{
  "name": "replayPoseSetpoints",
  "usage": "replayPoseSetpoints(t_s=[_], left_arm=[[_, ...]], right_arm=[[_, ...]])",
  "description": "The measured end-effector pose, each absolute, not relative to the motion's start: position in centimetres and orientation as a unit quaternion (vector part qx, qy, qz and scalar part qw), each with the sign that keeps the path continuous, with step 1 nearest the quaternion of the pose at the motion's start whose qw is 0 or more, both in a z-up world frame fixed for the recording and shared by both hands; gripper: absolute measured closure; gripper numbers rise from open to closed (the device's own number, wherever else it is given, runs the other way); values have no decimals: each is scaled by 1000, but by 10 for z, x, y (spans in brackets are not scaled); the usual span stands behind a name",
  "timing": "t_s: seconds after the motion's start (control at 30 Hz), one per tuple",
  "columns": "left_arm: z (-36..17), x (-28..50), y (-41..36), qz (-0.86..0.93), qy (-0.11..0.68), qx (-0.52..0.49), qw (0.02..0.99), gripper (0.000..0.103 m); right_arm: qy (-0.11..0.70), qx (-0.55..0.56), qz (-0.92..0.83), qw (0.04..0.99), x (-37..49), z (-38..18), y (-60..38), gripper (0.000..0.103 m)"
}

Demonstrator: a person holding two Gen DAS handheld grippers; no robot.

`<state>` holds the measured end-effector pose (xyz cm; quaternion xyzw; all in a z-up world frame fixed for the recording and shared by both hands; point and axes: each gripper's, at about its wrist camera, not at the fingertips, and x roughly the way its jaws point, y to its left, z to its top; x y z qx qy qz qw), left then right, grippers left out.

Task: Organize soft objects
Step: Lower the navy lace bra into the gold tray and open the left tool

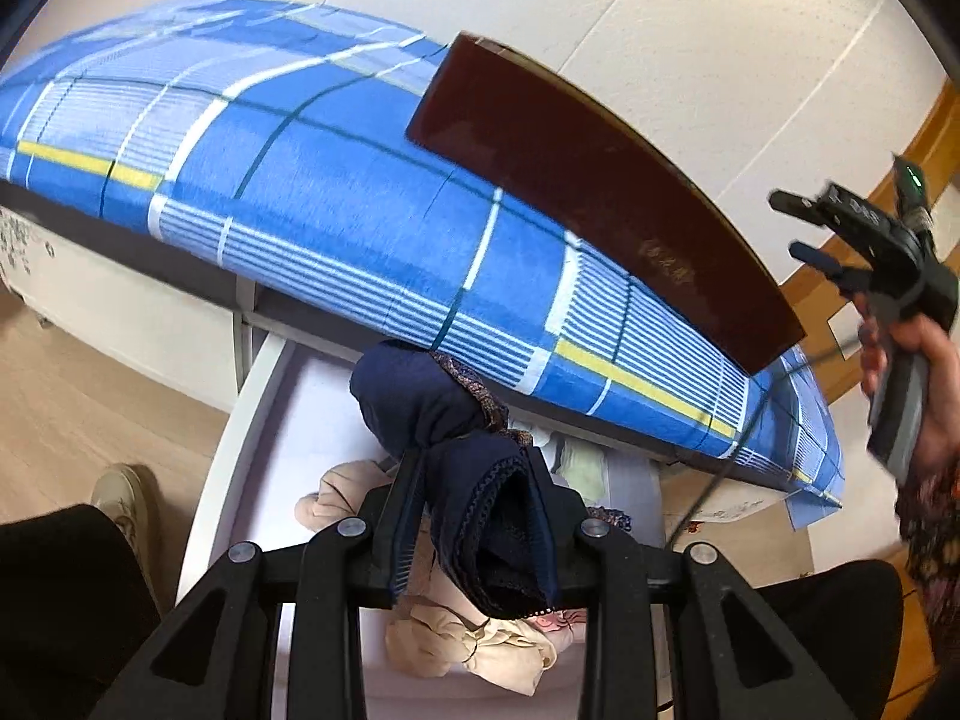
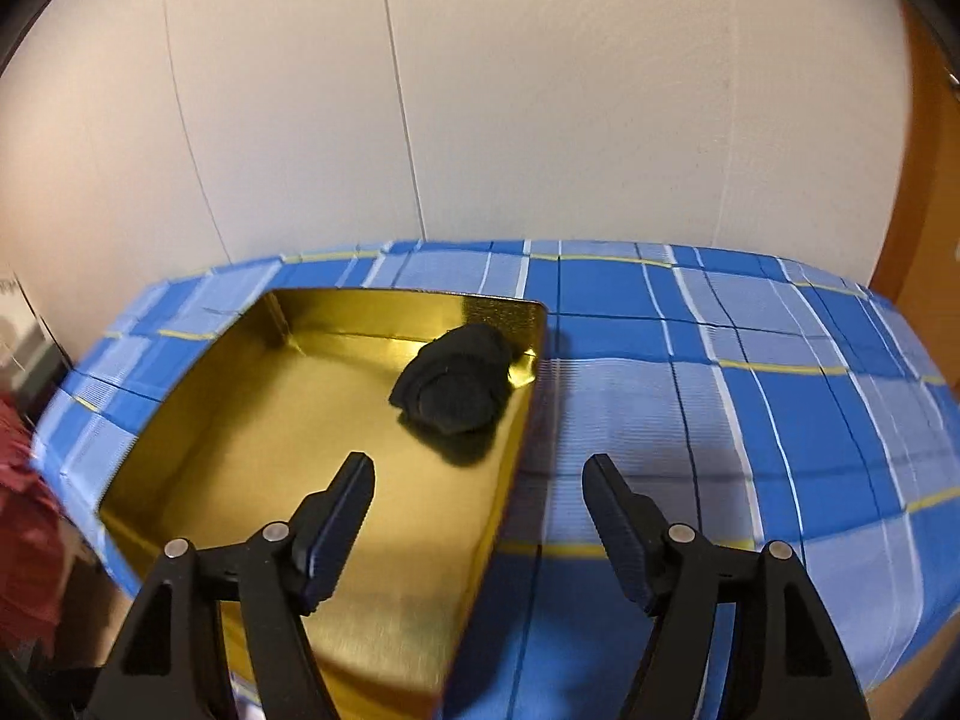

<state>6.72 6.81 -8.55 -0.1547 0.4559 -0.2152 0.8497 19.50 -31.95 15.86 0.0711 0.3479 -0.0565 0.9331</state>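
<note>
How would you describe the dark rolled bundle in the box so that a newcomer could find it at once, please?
Start at the bed with the blue plaid sheet. On it sits an open box with a shiny gold interior. The black rolled fabric bundle lies in its far right corner, the only thing inside and the only dark shape on the gold.

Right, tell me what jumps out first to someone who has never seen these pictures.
The blue plaid bedcover fills both views, and on it sits an open box with a shiny gold inside, a rolled black bundle in its far right corner. In the left wrist view the left gripper clamps a navy fabric bundle above an open white drawer of pale clothes. The right gripper hangs open and empty.
</note>
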Motion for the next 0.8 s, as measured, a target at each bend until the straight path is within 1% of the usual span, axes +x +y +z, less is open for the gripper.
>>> replayPoseSetpoints(t_s=[0.2,0.37,0.47,0.57,0.8], left_arm=[[-70,57,66,-222,436,-135,862,72],[-62,49,62,-232,430,-125,864,72],[-57,43,62,-238,421,-117,867,72],[-51,36,65,-244,417,-115,868,72],[-38,15,68,-271,410,-110,864,72]], right_arm=[[298,104,-55,947,126,150,-331,26],[287,132,-33,948,91,125,-336,26],[315,166,8,934,84,106,-333,26],[321,211,60,921,79,99,-329,26],[349,214,134,902,76,89,-309,26]])
